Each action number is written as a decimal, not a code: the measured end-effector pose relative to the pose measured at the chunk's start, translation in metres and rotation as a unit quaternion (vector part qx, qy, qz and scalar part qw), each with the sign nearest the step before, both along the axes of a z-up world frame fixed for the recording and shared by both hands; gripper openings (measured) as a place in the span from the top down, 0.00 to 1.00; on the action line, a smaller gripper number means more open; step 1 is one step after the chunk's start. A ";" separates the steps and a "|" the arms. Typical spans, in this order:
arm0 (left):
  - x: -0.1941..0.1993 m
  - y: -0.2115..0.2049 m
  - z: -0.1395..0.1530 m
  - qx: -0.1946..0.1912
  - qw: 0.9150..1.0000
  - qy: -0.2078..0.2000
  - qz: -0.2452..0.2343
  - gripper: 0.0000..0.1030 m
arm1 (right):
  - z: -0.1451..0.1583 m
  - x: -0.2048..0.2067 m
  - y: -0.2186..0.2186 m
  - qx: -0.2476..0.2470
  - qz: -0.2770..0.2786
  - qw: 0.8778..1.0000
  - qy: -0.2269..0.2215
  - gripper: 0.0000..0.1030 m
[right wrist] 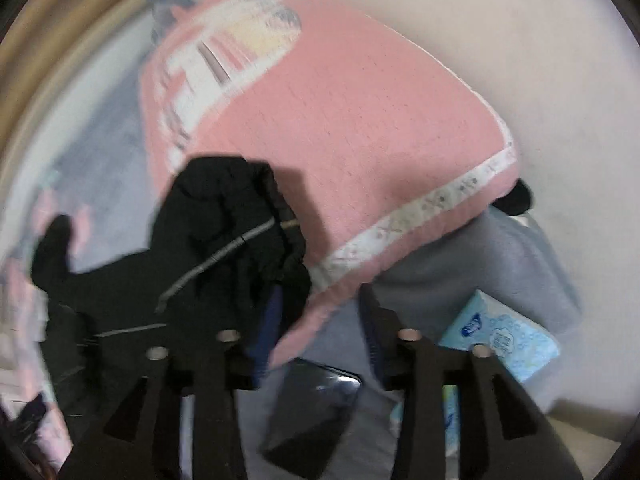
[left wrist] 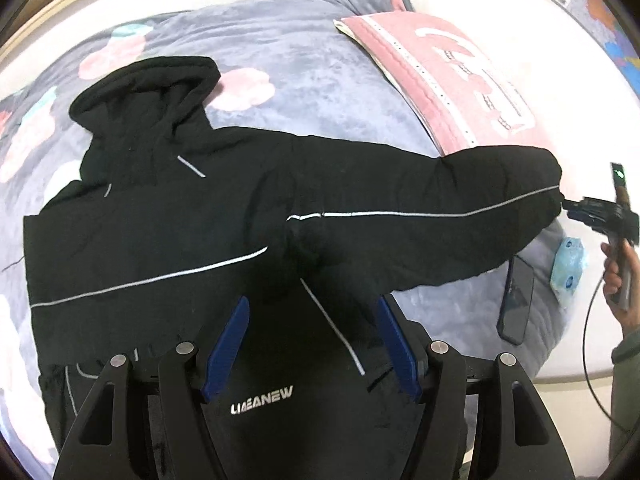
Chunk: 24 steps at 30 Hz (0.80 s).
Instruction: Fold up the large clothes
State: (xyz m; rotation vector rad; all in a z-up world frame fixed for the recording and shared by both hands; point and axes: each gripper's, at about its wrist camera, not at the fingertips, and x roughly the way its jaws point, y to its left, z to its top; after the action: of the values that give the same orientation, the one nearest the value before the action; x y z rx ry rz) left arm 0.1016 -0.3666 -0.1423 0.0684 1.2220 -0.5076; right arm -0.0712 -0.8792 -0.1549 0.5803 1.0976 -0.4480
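Note:
A black hooded jacket with thin grey stripes lies spread on a grey-blue flowered blanket, hood toward the far left. Its right sleeve is stretched out to the right. My left gripper hovers open over the jacket's lower front, blue fingers well apart and nothing pinched. In the left wrist view my right gripper sits at the cuff end, with a person's hand behind it. In the blurred right wrist view the right gripper is open; the cuff bunches against its left finger, not between the jaws.
A pink pillow lies just past the cuff. A black phone and a blue tissue pack rest on the blanket's right edge. White sheet and a wall map lie beyond.

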 end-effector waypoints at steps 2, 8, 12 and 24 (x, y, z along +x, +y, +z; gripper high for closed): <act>0.008 -0.004 -0.006 -0.008 1.000 0.015 0.003 0.35 | 0.005 -0.001 0.000 -0.006 0.007 1.000 -0.010 0.32; 0.016 -0.025 -0.022 -0.014 0.999 0.042 -0.013 0.35 | -0.028 0.030 -0.003 0.012 0.029 1.000 0.001 0.29; 0.016 -0.040 -0.024 0.005 0.999 0.029 -0.044 0.35 | -0.032 0.046 0.011 0.050 0.044 0.997 -0.024 0.67; 0.097 -0.066 -0.100 0.042 0.997 0.062 0.016 0.35 | 0.089 0.033 0.025 -0.047 0.043 0.990 -0.125 0.83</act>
State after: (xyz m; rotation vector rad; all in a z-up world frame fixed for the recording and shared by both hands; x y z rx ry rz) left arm 0.1982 -0.4330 -0.2427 0.0903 1.3634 -0.4371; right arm -0.0380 -0.8540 -0.0662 0.4895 0.8549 -0.3389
